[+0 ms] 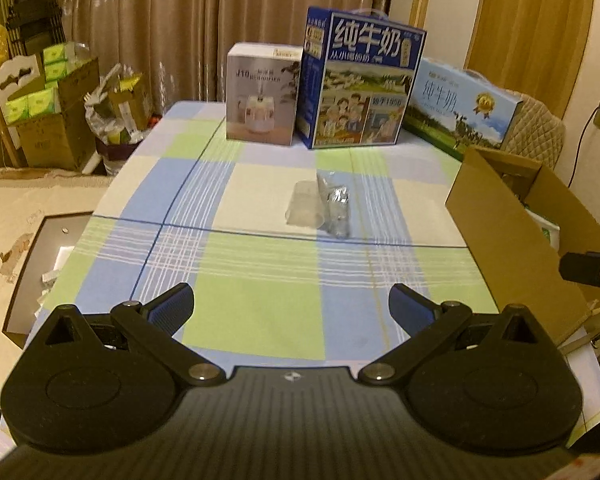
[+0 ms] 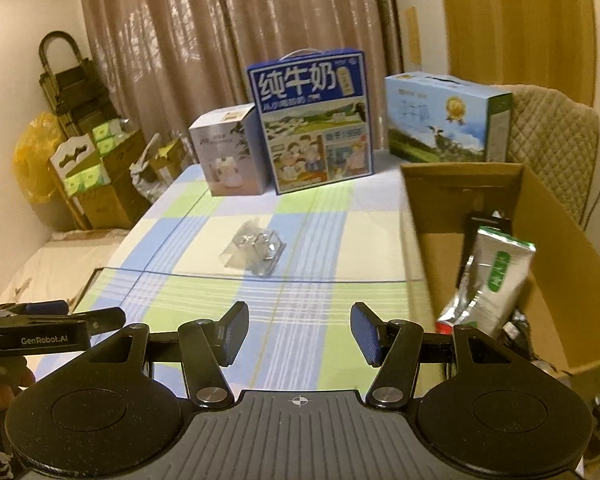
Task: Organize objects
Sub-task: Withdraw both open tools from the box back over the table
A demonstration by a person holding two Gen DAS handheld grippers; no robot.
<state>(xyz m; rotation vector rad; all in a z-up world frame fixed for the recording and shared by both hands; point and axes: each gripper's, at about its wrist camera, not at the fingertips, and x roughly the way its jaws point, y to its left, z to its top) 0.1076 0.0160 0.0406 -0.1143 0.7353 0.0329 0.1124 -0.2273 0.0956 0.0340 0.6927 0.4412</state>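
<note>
A clear plastic packet (image 1: pixel 324 206) (image 2: pixel 255 254) with small shiny parts inside lies on the checked tablecloth (image 1: pixel 256 312) (image 2: pixel 312 240) at mid-table. My left gripper (image 1: pixel 291 307) hovers open over the near part of the cloth, well short of the packet, nothing between its fingers. My right gripper (image 2: pixel 300 334) is open too, empty, near the front edge and to the right. An open cardboard box (image 1: pixel 512 236) (image 2: pixel 556 240) stands on the right; a silver-green pouch (image 2: pixel 496 280) and other items lie in it.
Along the table's far edge stand a white carton (image 1: pixel 262 94) (image 2: pixel 232 150), a tall blue milk carton (image 1: pixel 360 78) (image 2: pixel 312 120) and a light-blue milk carton (image 1: pixel 460 108) (image 2: pixel 448 118). Boxes and bags crowd the floor at left (image 1: pixel 52 112). A padded chair (image 2: pixel 556 144) is behind the box.
</note>
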